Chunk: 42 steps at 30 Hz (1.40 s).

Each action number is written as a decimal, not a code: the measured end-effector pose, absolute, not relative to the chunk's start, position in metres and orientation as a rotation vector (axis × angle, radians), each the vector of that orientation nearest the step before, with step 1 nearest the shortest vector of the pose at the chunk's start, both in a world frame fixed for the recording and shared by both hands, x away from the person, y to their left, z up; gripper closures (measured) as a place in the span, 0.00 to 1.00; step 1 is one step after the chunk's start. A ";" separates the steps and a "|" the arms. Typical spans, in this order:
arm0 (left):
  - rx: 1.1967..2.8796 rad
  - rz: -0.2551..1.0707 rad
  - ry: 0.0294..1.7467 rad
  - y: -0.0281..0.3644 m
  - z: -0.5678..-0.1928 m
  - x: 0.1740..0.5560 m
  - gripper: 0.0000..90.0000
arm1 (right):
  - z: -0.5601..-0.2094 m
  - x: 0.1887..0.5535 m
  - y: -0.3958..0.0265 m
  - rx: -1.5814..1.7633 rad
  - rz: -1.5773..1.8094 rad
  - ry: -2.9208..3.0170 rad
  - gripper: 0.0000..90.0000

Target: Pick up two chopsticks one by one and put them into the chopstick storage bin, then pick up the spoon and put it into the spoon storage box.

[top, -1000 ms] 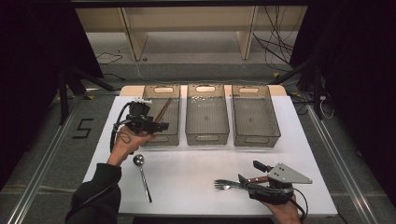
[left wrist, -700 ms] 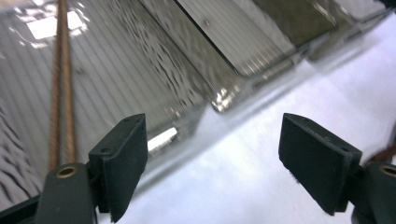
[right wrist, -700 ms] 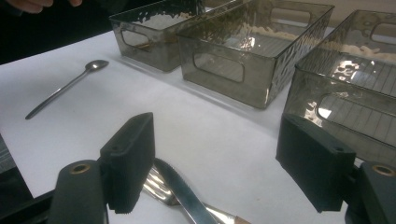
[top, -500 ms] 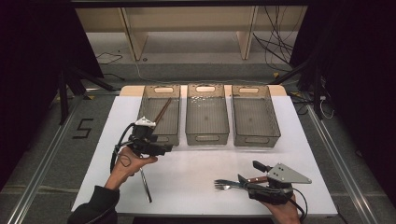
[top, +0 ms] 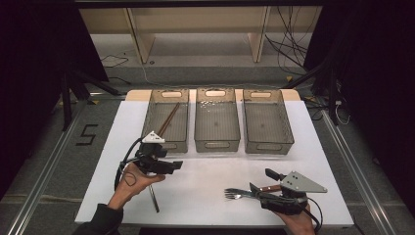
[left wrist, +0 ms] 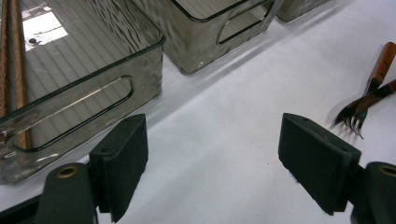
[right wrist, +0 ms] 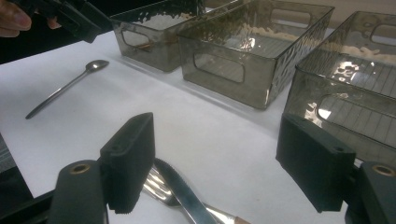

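My left gripper (top: 176, 165) (left wrist: 210, 163) hovers open over bare white table in front of the left bin (top: 166, 145), jaws wide with nothing between them. A metal spoon (top: 154, 199) (right wrist: 65, 88) lies on the table beneath that hand, its bowl hidden in the high view. My right gripper (top: 262, 180) (right wrist: 215, 158) rests open near the front right edge. A fork (top: 235, 194) (left wrist: 355, 109) and a wooden-handled knife (top: 272, 187) (right wrist: 182, 191) lie side by side under its left jaw, untouched. Brown chopsticks (top: 168, 120) (left wrist: 11, 70) lie in the left bin.
Three smoky clear bins stand in a row at the back of the white table (top: 210, 171); the middle bin (top: 216, 145) and the right bin (top: 268, 147) hold nothing I can see. Dark floor, rails and cables surround the table.
My left hand has moved from the left bin's front toward the near side and slightly right, sinking a little over the spoon. The right hand has stayed put.
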<state>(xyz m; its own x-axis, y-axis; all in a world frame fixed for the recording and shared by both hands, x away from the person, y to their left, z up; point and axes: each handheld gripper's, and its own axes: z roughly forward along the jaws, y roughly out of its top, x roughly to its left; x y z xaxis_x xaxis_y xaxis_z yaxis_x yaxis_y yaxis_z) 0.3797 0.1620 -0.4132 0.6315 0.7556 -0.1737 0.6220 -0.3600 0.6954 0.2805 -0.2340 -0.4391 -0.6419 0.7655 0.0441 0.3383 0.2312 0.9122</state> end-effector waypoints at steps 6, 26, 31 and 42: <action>2.098 0.224 1.066 0.166 -0.416 0.373 0.26 | -0.440 0.280 -0.235 1.013 1.391 2.096 0.32; 2.146 0.217 1.086 0.172 -0.439 0.350 0.28 | -0.440 0.281 -0.236 1.014 1.398 2.095 0.32; 2.161 0.212 1.094 0.174 -0.446 0.343 0.28 | -0.439 0.280 -0.234 1.009 1.396 2.094 0.32; 2.186 0.186 1.117 0.178 -0.452 0.335 0.35 | -0.440 0.281 -0.236 1.008 1.393 2.100 0.32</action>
